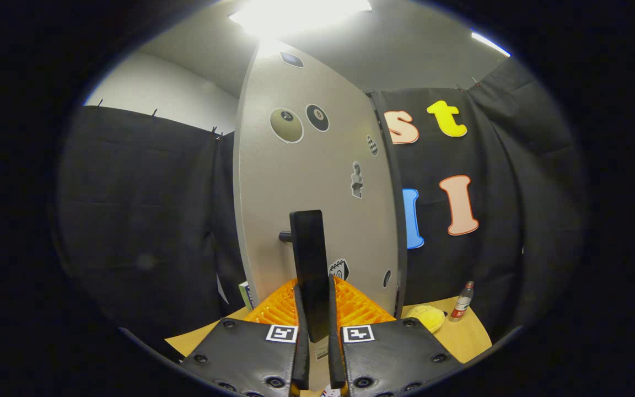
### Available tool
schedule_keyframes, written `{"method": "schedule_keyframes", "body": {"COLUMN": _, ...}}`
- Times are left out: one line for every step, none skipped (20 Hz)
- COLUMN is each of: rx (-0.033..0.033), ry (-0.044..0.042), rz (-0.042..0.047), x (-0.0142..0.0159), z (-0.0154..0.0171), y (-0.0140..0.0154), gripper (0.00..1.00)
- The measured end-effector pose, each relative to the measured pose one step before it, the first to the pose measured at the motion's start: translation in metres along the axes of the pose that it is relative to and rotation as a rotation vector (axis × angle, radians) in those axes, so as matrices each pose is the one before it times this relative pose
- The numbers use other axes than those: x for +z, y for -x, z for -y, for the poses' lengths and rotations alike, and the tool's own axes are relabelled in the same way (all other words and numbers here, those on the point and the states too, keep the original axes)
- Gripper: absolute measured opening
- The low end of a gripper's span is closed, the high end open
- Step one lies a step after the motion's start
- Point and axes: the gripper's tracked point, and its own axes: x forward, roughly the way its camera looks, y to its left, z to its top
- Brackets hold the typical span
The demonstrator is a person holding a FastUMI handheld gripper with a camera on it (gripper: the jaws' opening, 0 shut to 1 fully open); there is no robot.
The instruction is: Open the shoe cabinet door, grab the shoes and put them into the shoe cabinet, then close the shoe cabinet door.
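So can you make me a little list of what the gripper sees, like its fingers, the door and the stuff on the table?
gripper: fingers closed on the tall black bar handle, one each side
door: pale grey cabinet door with round stickers, upright, just beyond the fingers
table: light wooden tabletop
on table: small bottle with red label, standing; soft yellow lump beside it
orange ribbed pads: ahead of the fingers

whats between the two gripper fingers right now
The black door handle of the shoe cabinet door stands between the gripper fingers, both pressed on it, in the gripper view.
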Motion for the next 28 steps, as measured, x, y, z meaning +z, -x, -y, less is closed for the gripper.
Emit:
{"method": "schedule_keyframes", "body": {"rx": -0.02824, "ry": 0.00552, "rz": 0.00373, "x": 0.00102, "z": 0.0072, "y": 0.0019, "gripper": 0.15}}
{"method": "schedule_keyframes", "body": {"rx": -0.03423, "ry": 0.00661, "rz": -0.00288, "x": 0.00026, "z": 0.00868, "y": 0.00151, "gripper": 0.15}}
{"method": "schedule_keyframes", "body": {"rx": -0.04284, "ry": 0.00809, "rz": 0.00432, "x": 0.00084, "z": 0.00961, "y": 0.00122, "gripper": 0.15}}
{"method": "schedule_keyframes", "body": {"rx": -0.04567, "ry": 0.013, "rz": 0.00163, "x": -0.00048, "z": 0.0097, "y": 0.00171, "gripper": 0.15}}
{"method": "schedule_keyframes", "body": {"rx": -0.03751, "ry": 0.01236, "rz": 0.00783, "x": 0.00244, "z": 0.01061, "y": 0.00068, "gripper": 0.15}}
{"method": "schedule_keyframes", "body": {"rx": -0.03223, "ry": 0.00525, "rz": 0.00051, "x": 0.0005, "z": 0.00916, "y": 0.00099, "gripper": 0.14}}
{"method": "schedule_keyframes", "body": {"rx": -0.02987, "ry": -0.00361, "rz": 0.00383, "x": 0.00136, "z": 0.00878, "y": 0.0005, "gripper": 0.14}}
{"method": "schedule_keyframes", "body": {"rx": -0.03217, "ry": -0.0061, "rz": 0.00105, "x": -0.00029, "z": 0.00749, "y": 0.00053, "gripper": 0.13}}
{"method": "schedule_keyframes", "body": {"rx": -0.0087, "ry": -0.00916, "rz": -0.00763, "x": -0.00117, "z": 0.00294, "y": -0.00021, "gripper": 0.11}}
{"method": "schedule_keyframes", "body": {"rx": -0.01657, "ry": -0.01473, "rz": -0.00922, "x": -0.00221, "z": 0.00274, "y": 0.00298, "gripper": 0.1}}
{"method": "schedule_keyframes", "body": {"rx": -0.00453, "ry": -0.0145, "rz": -0.01164, "x": -0.00174, "z": -0.00167, "y": 0.00277, "gripper": 0.08}}
{"method": "schedule_keyframes", "body": {"rx": -0.0092, "ry": -0.00878, "rz": 0.00121, "x": -0.00069, "z": 0.00155, "y": 0.00103, "gripper": 0.24}}
{"method": "schedule_keyframes", "body": {"rx": -0.02287, "ry": 0.01283, "rz": 0.01161, "x": 0.00165, "z": 0.0056, "y": 0.00209, "gripper": 0.39}}
{"method": "schedule_keyframes", "body": {"rx": -0.01969, "ry": 0.00915, "rz": 0.01012, "x": 0.0027, "z": 0.00652, "y": -0.00018, "gripper": 0.55}}
{"method": "schedule_keyframes", "body": {"rx": -0.01216, "ry": -0.00282, "rz": 0.01828, "x": 0.00404, "z": 0.00208, "y": 0.00211, "gripper": 0.7}}
{"method": "schedule_keyframes", "body": {"rx": -0.00826, "ry": -0.00687, "rz": 0.01966, "x": 0.00208, "z": -0.00128, "y": -0.00157, "gripper": 0.83}}
{"method": "schedule_keyframes", "body": {"rx": -0.00988, "ry": -0.00465, "rz": 0.01446, "x": 0.00208, "z": -0.00033, "y": 0.00078, "gripper": 0.84}}
{"method": "schedule_keyframes", "body": {"rx": -0.00377, "ry": 0.00006, "rz": 0.01287, "x": 0.00135, "z": -0.00076, "y": -0.0003, "gripper": 0.87}}
{"method": "schedule_keyframes", "body": {"rx": 0.00727, "ry": 0.00035, "rz": 0.0152, "x": 0.00273, "z": -0.00323, "y": 0.00097, "gripper": 0.89}}
{"method": "schedule_keyframes", "body": {"rx": 0.01429, "ry": 0.00246, "rz": 0.01288, "x": 0.00304, "z": -0.00343, "y": 0.00103, "gripper": 0.91}}
{"method": "schedule_keyframes", "body": {"rx": 0.01607, "ry": 0.00933, "rz": 0.00979, "x": 0.00111, "z": -0.00498, "y": 0.00171, "gripper": 0.93}}
{"method": "schedule_keyframes", "body": {"rx": 0.02209, "ry": 0.01283, "rz": 0.00338, "x": -0.0005, "z": -0.00426, "y": 0.00085, "gripper": 0.95}}
{"method": "schedule_keyframes", "body": {"rx": 0.02103, "ry": 0.01728, "rz": -0.00254, "x": -0.00191, "z": -0.00481, "y": 0.00062, "gripper": 0.97}}
{"method": "schedule_keyframes", "body": {"rx": 0.01583, "ry": 0.02072, "rz": -0.00526, "x": -0.00129, "z": -0.002, "y": 0.00118, "gripper": 0.97}}
{"method": "schedule_keyframes", "body": {"rx": 0.01092, "ry": 0.02233, "rz": -0.00648, "x": -0.00219, "z": -0.00169, "y": 0.00112, "gripper": 0.97}}
{"method": "schedule_keyframes", "body": {"rx": 0.0102, "ry": 0.01745, "rz": -0.00883, "x": -0.00239, "z": -0.00226, "y": 0.00078, "gripper": 0.97}}
{"method": "schedule_keyframes", "body": {"rx": 0.01326, "ry": 0.01134, "rz": -0.01109, "x": -0.0043, "z": -0.00372, "y": 0.00096, "gripper": 0.97}}
{"method": "schedule_keyframes", "body": {"rx": 0.01672, "ry": 0.01039, "rz": -0.01357, "x": -0.00447, "z": -0.00516, "y": 0.00047, "gripper": 0.98}}
